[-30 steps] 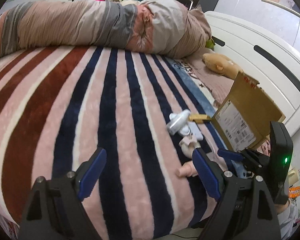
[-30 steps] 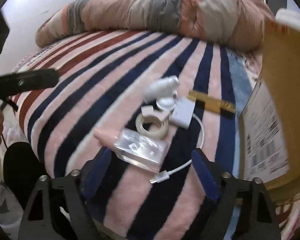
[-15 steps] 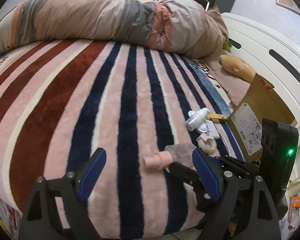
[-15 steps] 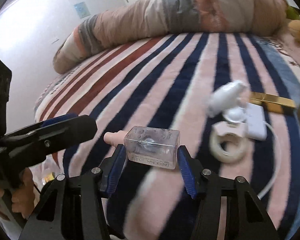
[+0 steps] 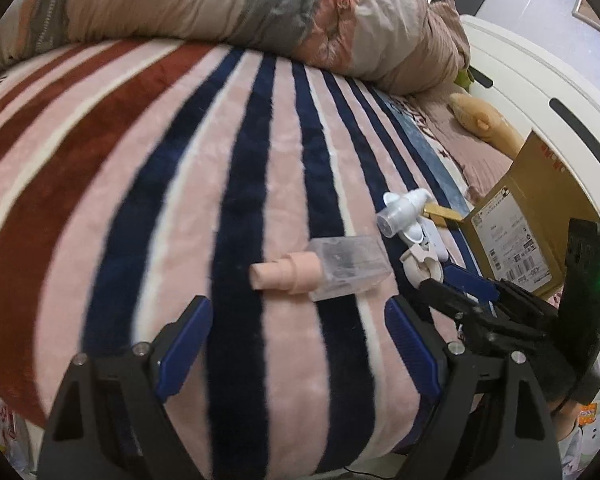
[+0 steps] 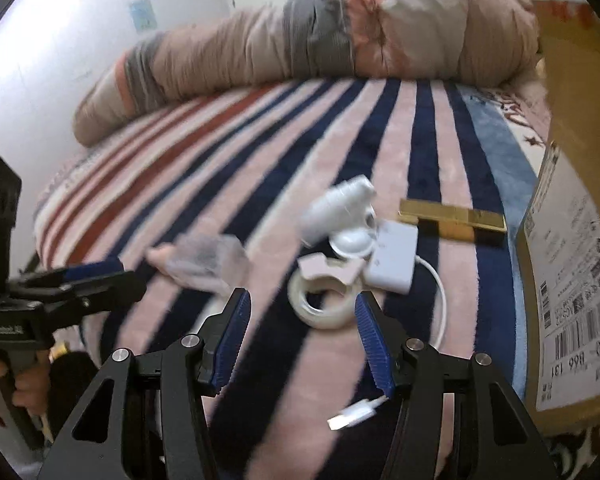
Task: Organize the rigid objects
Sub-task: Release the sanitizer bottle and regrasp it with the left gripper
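Note:
A clear square bottle with a pink cap (image 5: 332,270) lies on the striped blanket, also in the right wrist view (image 6: 208,258). Right of it sit a white bottle (image 6: 336,208), a tape roll (image 6: 324,304), a white adapter with cable (image 6: 394,262) and a gold bar (image 6: 452,218). My left gripper (image 5: 296,344) is open and empty just in front of the clear bottle. My right gripper (image 6: 300,334) is open and empty, in front of the tape roll; it also shows in the left wrist view (image 5: 466,284).
A cardboard box (image 6: 572,216) with a shipping label stands at the right, next to the pile. A rolled quilt (image 5: 228,4) lies across the far side of the bed. A white headboard (image 5: 540,92) and a plush toy (image 5: 480,120) are at the far right.
My right gripper let go of the clear bottle, which now lies on the blanket left of the pile, then opened and swung right toward the tape roll. My left gripper moved closer to the bottle.

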A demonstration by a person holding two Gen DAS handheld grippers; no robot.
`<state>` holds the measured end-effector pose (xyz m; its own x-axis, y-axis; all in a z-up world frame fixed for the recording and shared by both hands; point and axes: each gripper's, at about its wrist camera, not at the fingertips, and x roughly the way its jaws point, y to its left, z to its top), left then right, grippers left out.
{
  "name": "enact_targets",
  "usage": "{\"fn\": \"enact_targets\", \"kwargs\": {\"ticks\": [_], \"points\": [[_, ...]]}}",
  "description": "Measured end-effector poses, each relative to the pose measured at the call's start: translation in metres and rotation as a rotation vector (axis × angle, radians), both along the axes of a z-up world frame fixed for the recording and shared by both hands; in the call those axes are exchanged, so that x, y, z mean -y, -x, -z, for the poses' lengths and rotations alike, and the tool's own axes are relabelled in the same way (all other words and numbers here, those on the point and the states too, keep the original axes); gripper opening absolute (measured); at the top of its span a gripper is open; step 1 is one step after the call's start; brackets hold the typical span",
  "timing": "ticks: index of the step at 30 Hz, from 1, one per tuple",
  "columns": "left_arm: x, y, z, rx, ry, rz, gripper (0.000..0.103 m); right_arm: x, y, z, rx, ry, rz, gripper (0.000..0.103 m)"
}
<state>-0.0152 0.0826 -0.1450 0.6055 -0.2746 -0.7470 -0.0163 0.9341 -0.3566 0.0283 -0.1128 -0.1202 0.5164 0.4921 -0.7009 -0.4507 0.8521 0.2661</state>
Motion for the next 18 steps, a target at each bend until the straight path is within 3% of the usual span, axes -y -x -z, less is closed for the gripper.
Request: {"fn": "enact_targets", "kwargs": {"ticks": [3,5,6,7,12,18], "points": [[0.01,-0.012,0.005,-0.007,-0.011,-0.014,0.086,-0.004,-0.004,0.009,0.02,0.062,0.016,0.051],[0.018,-0.022,0.007,-0.01,-0.042,-0.029,0.086,-0.003,-0.007,0.012,0.018,0.05,0.011,0.05],[0.022,-0.027,0.008,-0.008,-0.051,-0.033,0.086,-0.003,-0.006,0.012,0.024,0.047,0.012,0.04],[0.023,-0.029,0.008,-0.004,-0.054,-0.032,0.086,-0.002,-0.005,0.011,0.031,0.049,0.011,0.036],[0.034,-0.047,0.009,-0.007,-0.095,-0.015,0.086,0.01,0.006,0.012,0.021,0.035,0.009,0.036],[0.045,-0.042,0.01,-0.013,-0.162,0.02,0.086,0.017,0.016,0.012,0.023,0.021,-0.005,0.036]]}}
